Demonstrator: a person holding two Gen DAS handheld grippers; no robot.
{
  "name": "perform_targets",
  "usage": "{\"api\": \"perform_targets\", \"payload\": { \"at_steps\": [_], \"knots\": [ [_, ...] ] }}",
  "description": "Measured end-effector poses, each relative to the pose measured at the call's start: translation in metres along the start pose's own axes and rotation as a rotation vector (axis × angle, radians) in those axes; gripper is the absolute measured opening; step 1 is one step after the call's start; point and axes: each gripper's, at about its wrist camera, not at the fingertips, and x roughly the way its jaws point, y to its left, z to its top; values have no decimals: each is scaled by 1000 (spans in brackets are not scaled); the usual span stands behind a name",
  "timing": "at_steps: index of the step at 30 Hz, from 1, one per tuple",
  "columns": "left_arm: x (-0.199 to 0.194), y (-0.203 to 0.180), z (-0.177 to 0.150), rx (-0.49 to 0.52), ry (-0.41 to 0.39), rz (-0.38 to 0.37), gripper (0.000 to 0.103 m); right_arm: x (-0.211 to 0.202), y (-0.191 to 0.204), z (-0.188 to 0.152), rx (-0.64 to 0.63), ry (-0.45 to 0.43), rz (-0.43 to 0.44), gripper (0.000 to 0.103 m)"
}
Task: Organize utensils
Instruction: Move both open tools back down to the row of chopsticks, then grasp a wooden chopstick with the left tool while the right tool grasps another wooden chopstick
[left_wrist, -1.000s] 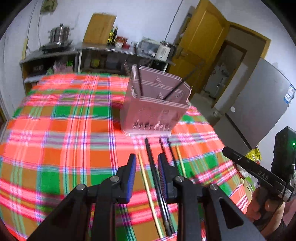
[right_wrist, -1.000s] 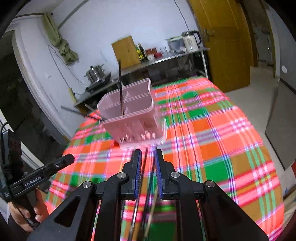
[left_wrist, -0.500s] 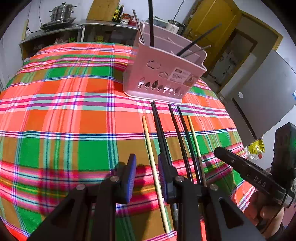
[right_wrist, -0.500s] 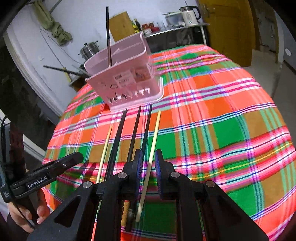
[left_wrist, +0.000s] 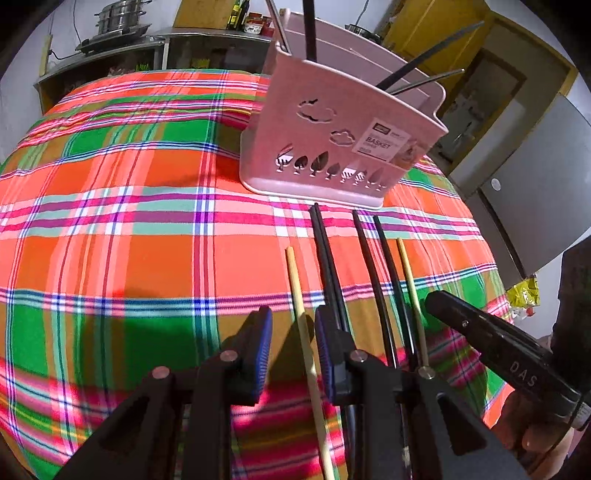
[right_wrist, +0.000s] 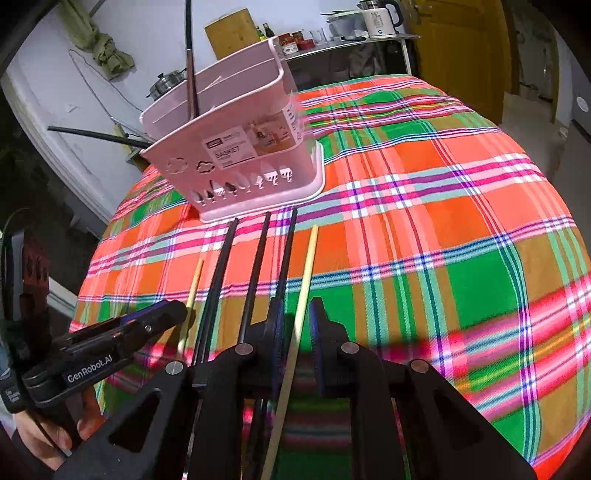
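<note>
Plaid cloth (left_wrist: 110, 229) in orange, green and pink covers the table, and the pink basket (left_wrist: 332, 147) sits on it at the far side, so I'll use that as the landmark. It already has a few dark chopsticks (left_wrist: 309, 29) poking out the top.

Just in front of the basket, a row of loose chopsticks runs back toward the cameras: black ones (left_wrist: 325, 251) in the middle with a pale wooden one on each outer side.

Left gripper (left_wrist: 293, 354): jaws parted a little, with the wooden chopstick (left_wrist: 299, 306) on the basket's left-hand side lying in the gap. The blue pads (left_wrist: 263, 347) sit either side of it and don't look like they're pressing on it, so nothing's grasped.

Right gripper (right_wrist: 295, 332): same deal, jaws a narrow gap apart, straddling the other wooden chopstick (right_wrist: 308, 266), the one at the right end of the row. The stick runs between the pads with a sliver of space showing, so it isn't clamped.

Each gripper shows up at the edge of the other's view, along with the hand (right_wrist: 44, 432) holding it.
</note>
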Motion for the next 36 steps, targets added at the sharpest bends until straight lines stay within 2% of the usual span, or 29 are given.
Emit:
{"api": "perform_targets", "payload": {
  "at_steps": [6, 20, 23, 27, 36],
  "knots": [
    [7, -3, 10, 17, -9, 21, 25, 14, -4, 10, 2, 17, -17, 15],
    [19, -17, 28, 86, -13, 123, 13, 36, 7, 33, -48, 42, -76, 15],
    [20, -18, 30, 83, -14, 130, 9, 39, 9, 34, -62, 43, -92, 14],
    [20, -17, 32, 80, -13, 130, 8, 42, 13, 37, -79, 45, -120, 7],
    [21, -19, 31, 84, -10, 132, 6, 49, 19, 46, -107, 74, -130, 7]
  ]
}}
